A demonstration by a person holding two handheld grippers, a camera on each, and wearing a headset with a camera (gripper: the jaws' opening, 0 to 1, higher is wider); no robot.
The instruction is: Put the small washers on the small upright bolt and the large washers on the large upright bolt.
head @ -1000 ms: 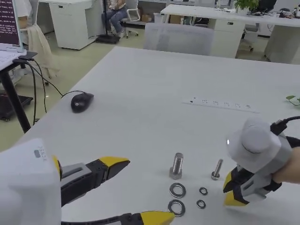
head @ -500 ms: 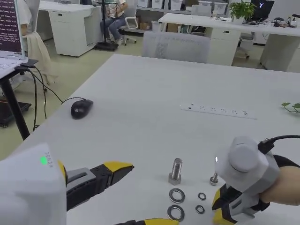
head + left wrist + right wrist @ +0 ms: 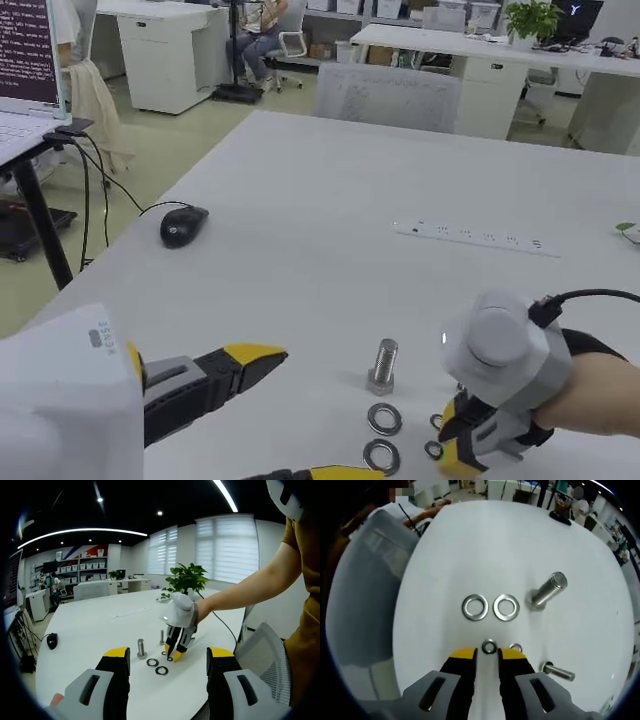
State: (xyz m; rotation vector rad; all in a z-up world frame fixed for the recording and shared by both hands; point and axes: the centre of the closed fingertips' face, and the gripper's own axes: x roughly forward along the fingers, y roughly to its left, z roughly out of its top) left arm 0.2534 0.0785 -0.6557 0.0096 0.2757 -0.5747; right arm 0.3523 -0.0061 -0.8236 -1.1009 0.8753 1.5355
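On the white table (image 3: pixel 330 220) | right gripper (image 3: pixel 487 654): jaws narrow, tips just beside a small washer (image 3: pixel 489 646), nothing gripped | left gripper (image 3: pixel 305 410): jaws wide, holding nothing.

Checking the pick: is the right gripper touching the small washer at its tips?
Cannot tell: the right gripper view puts the small washer at the tips of the right gripper, with no plain gap or contact.
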